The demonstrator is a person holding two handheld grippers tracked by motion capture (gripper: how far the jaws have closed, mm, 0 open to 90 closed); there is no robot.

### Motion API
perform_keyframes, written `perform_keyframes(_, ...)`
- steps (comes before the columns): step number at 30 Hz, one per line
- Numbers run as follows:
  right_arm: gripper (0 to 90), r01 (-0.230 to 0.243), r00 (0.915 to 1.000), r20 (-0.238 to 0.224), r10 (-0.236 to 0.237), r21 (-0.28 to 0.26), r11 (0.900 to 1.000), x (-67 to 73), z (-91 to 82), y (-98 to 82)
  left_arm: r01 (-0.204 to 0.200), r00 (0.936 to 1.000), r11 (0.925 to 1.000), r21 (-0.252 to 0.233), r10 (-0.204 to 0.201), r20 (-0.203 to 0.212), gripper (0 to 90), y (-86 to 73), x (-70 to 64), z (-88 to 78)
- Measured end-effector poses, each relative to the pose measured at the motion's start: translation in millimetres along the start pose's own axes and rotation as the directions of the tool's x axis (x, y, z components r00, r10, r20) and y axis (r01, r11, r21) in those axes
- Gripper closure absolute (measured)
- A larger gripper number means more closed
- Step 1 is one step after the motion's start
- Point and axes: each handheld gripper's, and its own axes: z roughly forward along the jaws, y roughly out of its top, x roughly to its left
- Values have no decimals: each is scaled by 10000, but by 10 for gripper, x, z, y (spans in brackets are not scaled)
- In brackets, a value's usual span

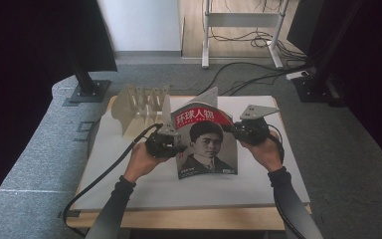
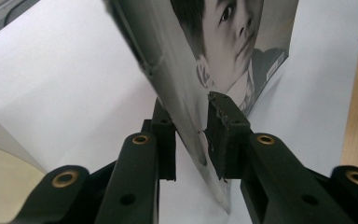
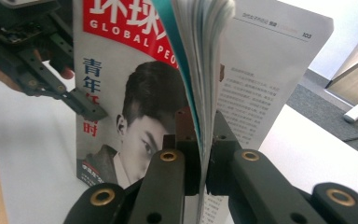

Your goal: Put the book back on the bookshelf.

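1. Table (image 1: 144, 191) with a white top carries everything, and a pale slotted rack (image 1: 139, 107) stands at its far left, behind the work.
2. Magazine (image 1: 206, 144) stands upright near the middle of the table, its lower edge on or just above the white surface; which of the two cannot be told. Its cover faces the person: a red title band with white characters, the words "GLOBAL PEO…" beneath, and a black-and-white portrait of a person in a suit. In the right gripper view the pages fan apart at the top, and an inner page of printed text stands out behind.
3. Left gripper (image 2: 193, 140) has the magazine's left edge between its jaws, which are narrowly parted. The right-hand pad lies against the cover; a thin gap seems to remain at the other pad, so a firm pinch cannot be confirmed.
4. Right gripper (image 3: 200, 149) is clamped tight on the magazine's right edge, both pads pressed against the bundle of pages.
5. Both grippers' jaw tips are hidden by the magazine in the high view. The title band is cut off at the top of the right gripper view.
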Motion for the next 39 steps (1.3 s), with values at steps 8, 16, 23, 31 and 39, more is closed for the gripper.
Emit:
perform_keyframes(8,843,23,10000,-15,-23,-10,10000,4,-48,-43,-104,9997,9999,-86,102,-227,813,57,-16,32)
perform_keyframes(16,841,-77,9999,107,79,-133,9999,-45,-130,-97,-515,9981,9968,-614,492,-382,867,57,29,-15)
perform_keyframes(23,835,113,9999,-15,-113,-174,9998,-14,-72,-70,-483,9988,9952,-855,480,-54,867,-99,49,-44)
perform_keyframes(31,837,355,9994,-34,-355,-74,9993,25,-72,-52,-456,9983,9881,-1471,504,289,809,8,61,-255)
perform_keyframes(39,821,390,9992,-39,-390,-77,9992,27,-78,-59,-410,9992,9936,-1053,405,-76,859,202,71,-364)
